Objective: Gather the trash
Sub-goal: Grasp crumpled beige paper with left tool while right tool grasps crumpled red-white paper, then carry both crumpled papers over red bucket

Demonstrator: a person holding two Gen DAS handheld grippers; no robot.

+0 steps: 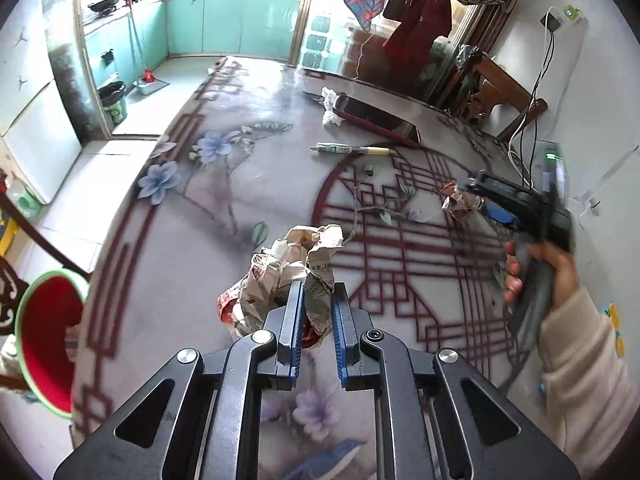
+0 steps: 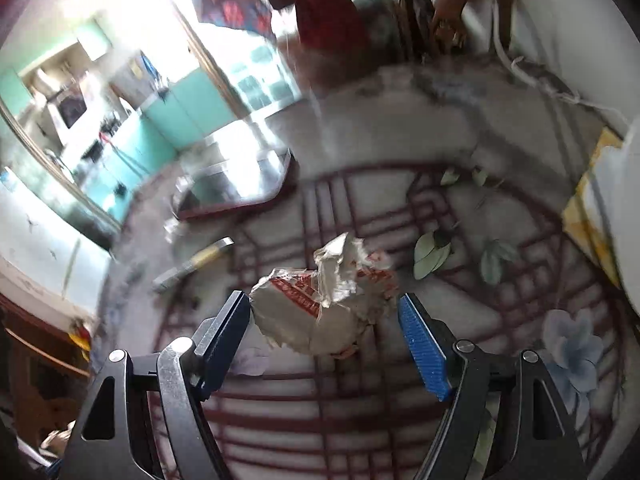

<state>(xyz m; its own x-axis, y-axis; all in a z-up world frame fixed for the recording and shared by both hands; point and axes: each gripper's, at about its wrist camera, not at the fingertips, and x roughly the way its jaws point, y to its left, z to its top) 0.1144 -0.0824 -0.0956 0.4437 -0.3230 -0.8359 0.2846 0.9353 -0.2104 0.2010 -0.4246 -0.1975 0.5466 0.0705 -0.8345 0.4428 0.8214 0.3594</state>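
My left gripper (image 1: 319,286) is shut on a crumpled wad of newspaper (image 1: 280,268) and holds it above the flower-patterned tabletop (image 1: 224,208). A red bin with a green rim (image 1: 44,340) stands beyond the table's left edge. In the right wrist view my right gripper (image 2: 322,298) stands open around a second crumpled paper ball (image 2: 320,320) lying on the table. The blue right pad is clear of the ball, and the left finger is at its edge. The left wrist view shows this gripper, blurred, in a hand (image 1: 552,268) at the far right.
A red-cased phone (image 1: 376,120), a pen (image 1: 352,150) and a white tissue wad (image 1: 330,108) lie at the far side of the table. Cables (image 1: 532,120) hang by the right wall, with a wooden chair (image 1: 500,92) behind. A black waste bin (image 1: 114,100) stands on the kitchen floor.
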